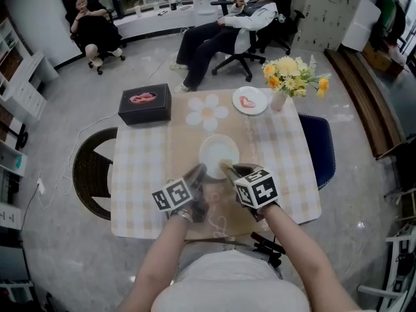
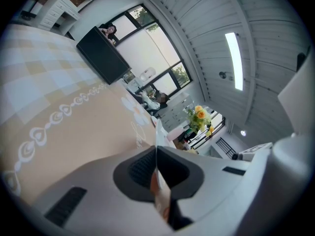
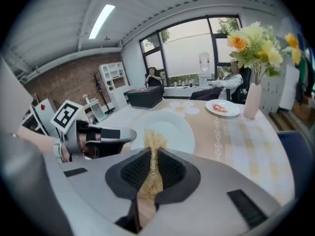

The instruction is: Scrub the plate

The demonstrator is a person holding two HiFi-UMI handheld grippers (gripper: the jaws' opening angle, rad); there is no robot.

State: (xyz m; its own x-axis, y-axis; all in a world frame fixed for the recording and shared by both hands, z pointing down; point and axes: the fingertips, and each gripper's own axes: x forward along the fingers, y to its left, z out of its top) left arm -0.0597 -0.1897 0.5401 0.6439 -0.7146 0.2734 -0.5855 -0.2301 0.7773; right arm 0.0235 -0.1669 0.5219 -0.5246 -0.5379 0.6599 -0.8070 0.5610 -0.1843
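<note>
a white plate (image 1: 218, 152) lies near the middle of the table (image 1: 140, 174), on a beige runner (image 1: 185, 135) that crosses a pale checked cloth. the left claw (image 1: 198, 172) comes at the plate from the near left. in the left gripper view the left claw (image 2: 156, 168) is closed on the plate's thin rim (image 2: 156, 140), which shows edge-on between its two dark pads. the right claw (image 1: 227, 169) sits just beside it at the plate's near edge. in the right gripper view the right claw (image 3: 152, 167) is clamped on a straw-coloured fibrous scrubber (image 3: 154, 149). the scrubber's frayed tip pokes out past the pads and lies over the near part of the plate (image 3: 170, 124). the left claw's marker cube (image 3: 66, 114) shows in that view just left of the plate.

further back on the runner is a white flower-shaped mat (image 1: 207, 112). a black box (image 1: 145, 104) with something pink on top stands at the far left corner of the table. a small plate (image 1: 250, 101) with a red piece on it sits at the far right. just beside it is a pale vase (image 1: 279, 100) of yellow and orange flowers. a dark wicker chair (image 1: 91, 171) is tucked in at the table's left side and a blue chair (image 1: 320, 148) at its right. beyond the table two people (image 1: 224, 28) sit in black office chairs.
</note>
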